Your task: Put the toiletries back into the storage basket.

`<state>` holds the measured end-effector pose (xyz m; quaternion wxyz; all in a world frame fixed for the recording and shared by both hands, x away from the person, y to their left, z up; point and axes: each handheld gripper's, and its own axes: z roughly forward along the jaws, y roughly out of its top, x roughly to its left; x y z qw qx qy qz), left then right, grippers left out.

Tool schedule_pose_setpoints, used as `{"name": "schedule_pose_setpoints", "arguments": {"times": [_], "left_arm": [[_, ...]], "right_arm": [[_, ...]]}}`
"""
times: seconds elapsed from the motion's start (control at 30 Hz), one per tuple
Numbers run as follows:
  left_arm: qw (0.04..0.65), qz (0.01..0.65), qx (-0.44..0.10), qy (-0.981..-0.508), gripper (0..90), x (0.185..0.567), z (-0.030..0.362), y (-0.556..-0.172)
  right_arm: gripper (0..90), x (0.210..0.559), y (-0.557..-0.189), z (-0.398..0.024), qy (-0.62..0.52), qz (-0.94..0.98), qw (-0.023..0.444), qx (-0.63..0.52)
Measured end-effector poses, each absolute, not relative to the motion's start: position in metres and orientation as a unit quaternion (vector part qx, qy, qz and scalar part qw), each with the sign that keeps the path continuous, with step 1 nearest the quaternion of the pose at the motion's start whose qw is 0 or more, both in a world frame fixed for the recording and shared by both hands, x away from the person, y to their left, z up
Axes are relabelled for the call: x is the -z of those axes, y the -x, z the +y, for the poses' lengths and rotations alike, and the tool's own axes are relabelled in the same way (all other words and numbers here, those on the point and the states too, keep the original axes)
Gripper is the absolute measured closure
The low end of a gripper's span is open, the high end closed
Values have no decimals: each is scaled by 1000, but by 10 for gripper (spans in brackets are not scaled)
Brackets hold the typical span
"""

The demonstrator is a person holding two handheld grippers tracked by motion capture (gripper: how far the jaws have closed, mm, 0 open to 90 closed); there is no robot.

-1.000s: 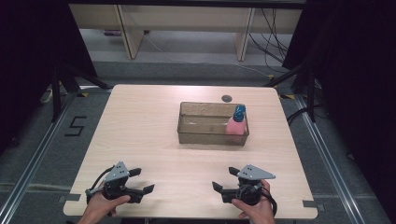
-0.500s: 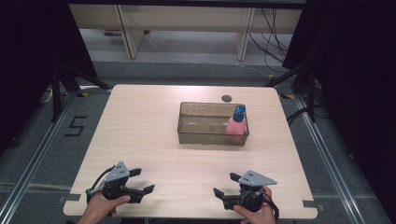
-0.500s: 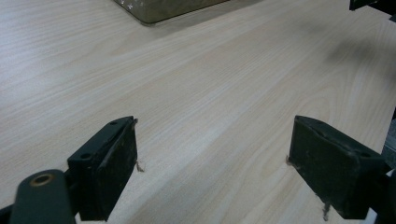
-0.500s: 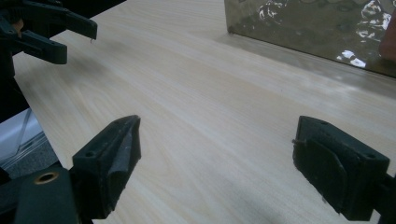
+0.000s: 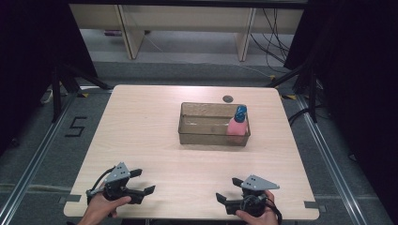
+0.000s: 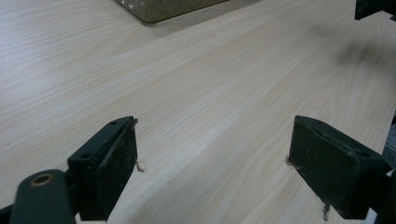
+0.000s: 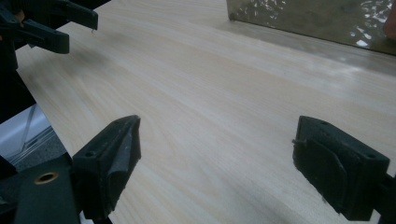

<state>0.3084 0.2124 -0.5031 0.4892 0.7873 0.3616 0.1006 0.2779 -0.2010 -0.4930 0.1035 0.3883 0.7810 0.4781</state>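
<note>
- High view: left gripper point(image 5: 144, 182) held low over the near left corner of the table point(image 5: 150, 140), jaws spread wide with nothing between, pointing right toward the table's middle; left hand point(image 5: 101, 208) wrapped round its grip from below.
- Right gripper point(image 5: 223, 200) at the near right edge, jaws likewise parted and empty, pointing left; right hand point(image 5: 256, 216) underneath, grey three-cornered plate on top.
- Clear brownish bin point(image 5: 204, 137) past the table's middle, well apart from both grippers; pink bottle point(image 5: 237, 125) with a blue cap standing upright in its right end.
- Small dark round disc point(image 5: 227, 98) on the wood beyond the bin.
- Black "5" point(image 5: 77, 126) marked on the grey floor to the left; pale shelving legs and loose cables behind, dark curtains either side.
- Left gripper view: both black jaws far apart over bare pale wood grain point(image 6: 210, 93); bin corner point(image 6: 163, 9) at top, the other gripper's jaw tip point(image 6: 371, 7) top right.
- Right gripper view: jaws gaping, empty, above the same wood point(image 7: 224, 93); bin wall point(image 7: 317, 21) upper right, left gripper point(image 7: 60, 25) upper left.
</note>
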Motion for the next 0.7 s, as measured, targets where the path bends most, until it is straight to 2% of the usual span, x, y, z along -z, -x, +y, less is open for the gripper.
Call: {"name": "schedule_pose_setpoints", "arguments": {"times": [0.43, 0.47, 0.7], "left_arm": [[488, 363, -101, -787, 148, 503, 213, -309], [488, 363, -101, -787, 148, 503, 213, -309], [482, 360, -102, -792, 148, 503, 214, -309]], "right_arm": [[160, 497, -270, -200, -387, 791, 100, -462], [160, 497, -268, -198, -402, 786, 85, -463], [160, 498, -268, -200, -391, 791, 102, -459]]}}
